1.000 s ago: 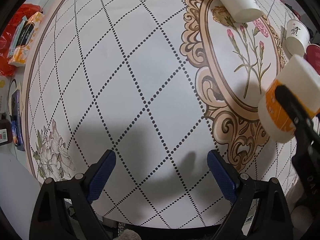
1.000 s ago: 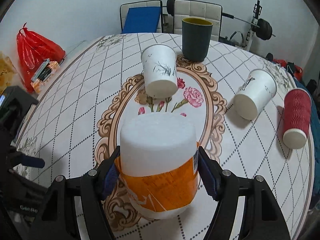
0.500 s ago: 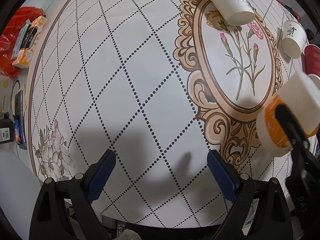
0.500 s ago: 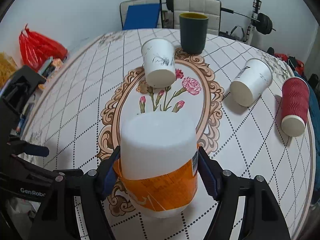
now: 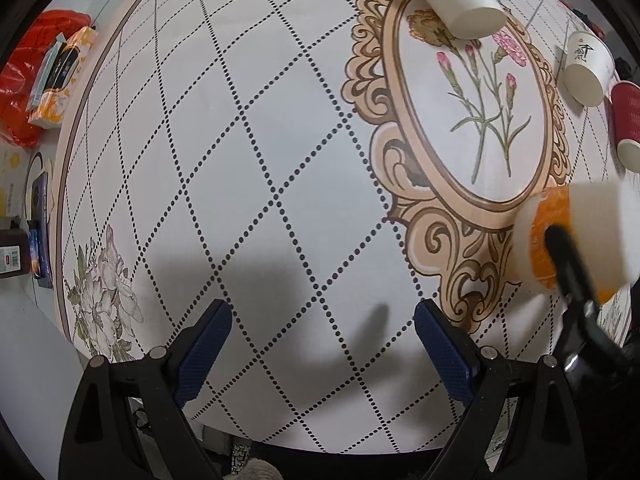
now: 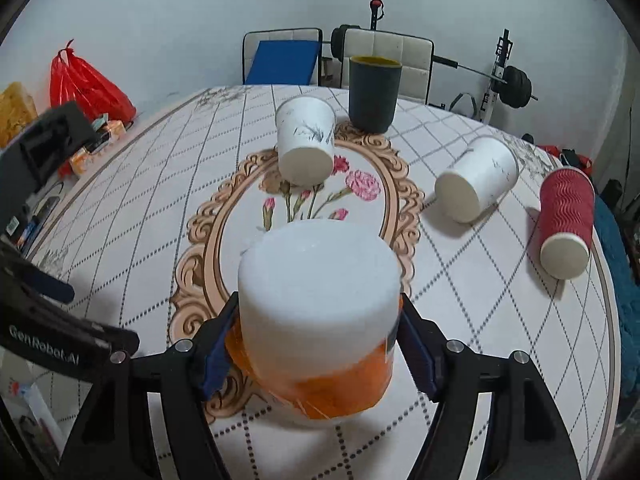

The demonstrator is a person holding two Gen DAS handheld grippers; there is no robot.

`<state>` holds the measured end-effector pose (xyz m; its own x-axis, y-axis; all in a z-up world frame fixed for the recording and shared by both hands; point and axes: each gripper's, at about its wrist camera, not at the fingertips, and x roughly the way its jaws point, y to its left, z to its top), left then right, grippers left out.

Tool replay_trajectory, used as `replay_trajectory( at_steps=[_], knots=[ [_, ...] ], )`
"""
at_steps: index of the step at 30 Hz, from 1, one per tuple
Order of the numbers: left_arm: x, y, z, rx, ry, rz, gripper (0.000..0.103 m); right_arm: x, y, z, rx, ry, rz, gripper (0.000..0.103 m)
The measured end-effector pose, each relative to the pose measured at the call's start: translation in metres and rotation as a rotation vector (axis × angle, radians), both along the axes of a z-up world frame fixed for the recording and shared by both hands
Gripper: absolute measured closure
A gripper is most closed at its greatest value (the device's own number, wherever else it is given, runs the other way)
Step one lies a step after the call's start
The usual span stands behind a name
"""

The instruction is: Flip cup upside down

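Observation:
My right gripper (image 6: 318, 344) is shut on a white foam cup with an orange label (image 6: 318, 304). The cup stands upside down, its closed white base up, its rim at or just above the tablecloth near the table's front edge. The blue pads (image 6: 218, 344) press its two sides. In the left wrist view the same cup (image 5: 576, 236) shows at the right edge with a black finger across it. My left gripper (image 5: 322, 344) is open and empty above the cloth, left of the cup.
Two white paper cups (image 6: 306, 144) (image 6: 476, 180) and a red ribbed cup (image 6: 566, 216) lie on their sides on the round table (image 6: 520, 340). A dark cup (image 6: 374, 94) stands upright at the back. A red bag (image 6: 86, 86), chairs and gym gear stand beyond.
My right gripper has tilted upward with the cup, so more wall shows behind the table. The left gripper has drifted slightly; the cup sits lower in its view.

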<state>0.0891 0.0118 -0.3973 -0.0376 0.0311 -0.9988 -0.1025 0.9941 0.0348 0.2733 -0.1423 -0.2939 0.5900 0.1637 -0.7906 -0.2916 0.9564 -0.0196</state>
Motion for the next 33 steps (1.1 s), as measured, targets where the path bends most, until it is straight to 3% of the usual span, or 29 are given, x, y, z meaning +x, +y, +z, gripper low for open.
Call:
replay_trajectory(
  at_steps=[5, 7, 9, 14, 18, 23, 33],
  knots=[
    [-0.001, -0.015, 0.008, -0.002, -0.013, -0.011, 0.009, -0.005, -0.005, 0.0, 0.004, 0.03, -0.009, 0.018],
    [0.0, -0.015, 0.014, -0.005, -0.021, -0.018, 0.009, -0.004, -0.009, 0.004, 0.015, 0.054, -0.016, 0.009],
    [0.0, -0.016, 0.026, -0.001, -0.035, -0.024, 0.009, -0.004, -0.015, 0.012, 0.029, 0.082, -0.03, 0.008],
    [-0.017, -0.019, 0.069, 0.008, -0.119, -0.051, 0.009, -0.008, -0.035, 0.041, 0.02, 0.236, -0.122, 0.008],
    [-0.027, -0.035, 0.119, 0.012, -0.197, -0.092, 0.009, -0.022, -0.049, 0.077, 0.018, 0.299, -0.195, 0.008],
    [-0.034, -0.043, 0.176, 0.027, -0.303, -0.153, 0.009, -0.045, -0.053, 0.131, -0.024, 0.274, -0.247, 0.006],
    [-0.083, -0.034, 0.256, -0.025, -0.424, -0.221, 0.009, -0.102, -0.053, 0.23, -0.064, 0.214, -0.366, 0.006]
  ],
)
